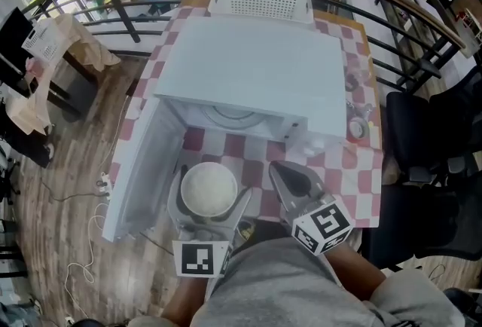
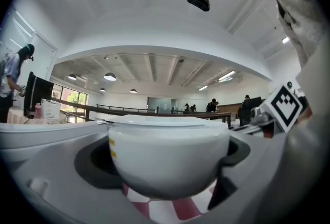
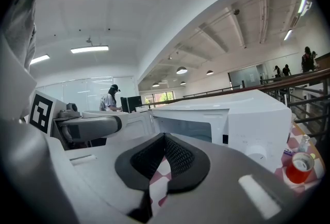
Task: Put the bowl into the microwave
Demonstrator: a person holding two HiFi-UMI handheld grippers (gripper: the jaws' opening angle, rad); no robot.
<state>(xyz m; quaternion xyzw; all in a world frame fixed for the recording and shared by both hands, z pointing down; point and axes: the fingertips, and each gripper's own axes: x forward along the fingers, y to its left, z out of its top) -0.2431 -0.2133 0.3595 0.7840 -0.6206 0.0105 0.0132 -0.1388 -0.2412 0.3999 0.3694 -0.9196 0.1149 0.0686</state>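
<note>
A white bowl (image 1: 208,190) sits clamped between the jaws of the left gripper (image 1: 212,188) in the lower centre of the head view, just in front of the open microwave (image 1: 256,69). The jaws stand wide around the bowl, one finger against each side of its wall. In the left gripper view the bowl (image 2: 167,156) fills the gap between them, its rim level, with red-and-white checks showing beneath its base. Whether the base touches the cloth cannot be told.

The microwave door (image 1: 143,167) hangs open along the left of the frame, beside the bowl. Inside the cavity, the round turntable (image 1: 232,116) shows above the bowl in the picture, the two apart.

To the bowl's right, the right gripper (image 1: 277,167) points toward the microwave's front with its jaws pressed together at the tips and nothing between them. In the right gripper view its dark pads (image 3: 178,153) meet in a narrow peak, with only the checked tablecloth (image 1: 354,171) visible below.

A white perforated basket (image 1: 260,0) stands behind the microwave at top centre. A red cup (image 3: 299,167) sits at the lower right of the right gripper view.
</note>
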